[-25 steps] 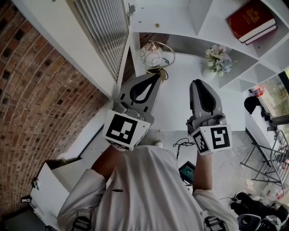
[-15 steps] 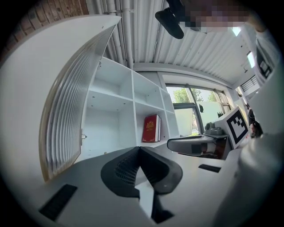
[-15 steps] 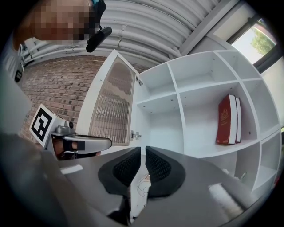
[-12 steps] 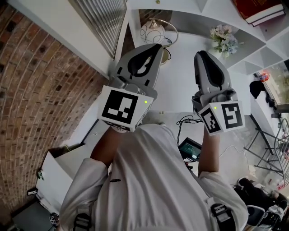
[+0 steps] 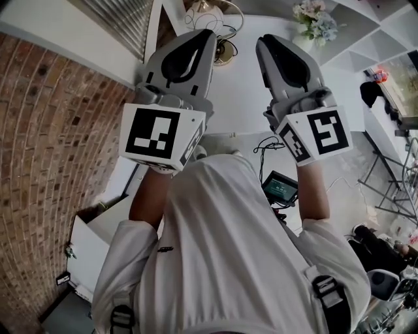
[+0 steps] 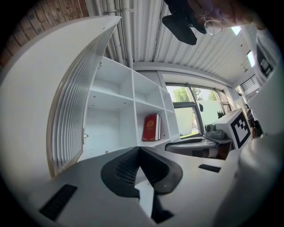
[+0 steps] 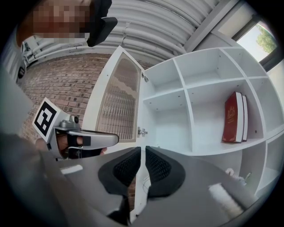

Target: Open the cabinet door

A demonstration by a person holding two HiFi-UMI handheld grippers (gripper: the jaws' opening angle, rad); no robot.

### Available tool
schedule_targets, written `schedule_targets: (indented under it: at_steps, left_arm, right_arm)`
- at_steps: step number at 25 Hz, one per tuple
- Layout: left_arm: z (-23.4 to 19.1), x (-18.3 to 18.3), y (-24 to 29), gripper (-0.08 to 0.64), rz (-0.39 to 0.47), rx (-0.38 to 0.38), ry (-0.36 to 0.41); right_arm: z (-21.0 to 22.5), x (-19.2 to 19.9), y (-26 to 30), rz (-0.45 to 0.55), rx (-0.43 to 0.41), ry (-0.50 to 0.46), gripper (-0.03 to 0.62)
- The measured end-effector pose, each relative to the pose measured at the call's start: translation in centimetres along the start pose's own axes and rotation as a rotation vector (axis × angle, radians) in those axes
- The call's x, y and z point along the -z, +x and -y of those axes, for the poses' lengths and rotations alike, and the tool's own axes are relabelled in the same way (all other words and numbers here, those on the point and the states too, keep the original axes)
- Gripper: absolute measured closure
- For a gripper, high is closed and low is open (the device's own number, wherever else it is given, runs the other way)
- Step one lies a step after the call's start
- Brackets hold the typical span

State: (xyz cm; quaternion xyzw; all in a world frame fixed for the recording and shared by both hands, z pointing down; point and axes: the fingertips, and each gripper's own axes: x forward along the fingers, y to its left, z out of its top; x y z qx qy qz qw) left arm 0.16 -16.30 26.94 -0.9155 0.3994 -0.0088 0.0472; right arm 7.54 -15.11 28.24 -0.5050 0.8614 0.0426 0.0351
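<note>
The white cabinet door [image 6: 71,119] with its ribbed glass panel [image 7: 117,106] stands swung wide open to the left of the shelves; in the head view only its lower edge [image 5: 121,19] shows at the top left. My left gripper [image 5: 208,32] is shut and holds nothing; its pads meet [image 6: 139,148] short of the open compartment. Beside it, my right gripper [image 5: 264,39] is shut too, its jaws [image 7: 143,148] empty and clear of the door. Both point level at the cabinet.
A red book [image 7: 233,117] stands in a shelf compartment to the right. Below the shelves a wire lamp [image 5: 209,10] and a flower vase [image 5: 313,19] sit on the white counter [image 5: 241,98]. A brick wall [image 5: 52,163] runs along the left.
In the head view both grippers now sit higher and larger, and the shelves and book have slid out of the top. Both jaws stayed shut.
</note>
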Motion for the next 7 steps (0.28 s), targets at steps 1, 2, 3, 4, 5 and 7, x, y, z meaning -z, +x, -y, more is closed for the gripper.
schedule_targets:
  at_steps: [1,2,3,4,5,7]
  left_arm:
    - [0.07,0.01,0.02,0.552,0.000,0.002,0.000]
    - [0.15,0.04,0.02,0.552,-0.001,0.004,-0.001]
    - [0.21,0.09,-0.02,0.552,-0.003,0.006,-0.002]
    - [0.26,0.13,-0.08,0.552,-0.004,0.006,-0.002]
    - [0.28,0.15,-0.15,0.552,-0.005,0.006,-0.002]
    - [0.27,0.12,-0.27,0.552,-0.005,0.004,-0.001]
  right_arm:
    - [-0.19,-0.05,-0.04,0.001,-0.003,-0.003,0.566]
    - [-0.38,-0.10,-0.08,0.003,-0.007,-0.006,0.566]
    - [-0.54,-0.13,-0.09,0.004,-0.010,-0.007,0.566]
    - [-0.62,-0.14,-0.07,0.006,-0.011,-0.005,0.566]
    - [-0.65,-0.15,-0.02,0.008,-0.011,-0.002,0.566]
    - [-0.61,-0.18,0.11,0.014,-0.011,0.007,0.566]
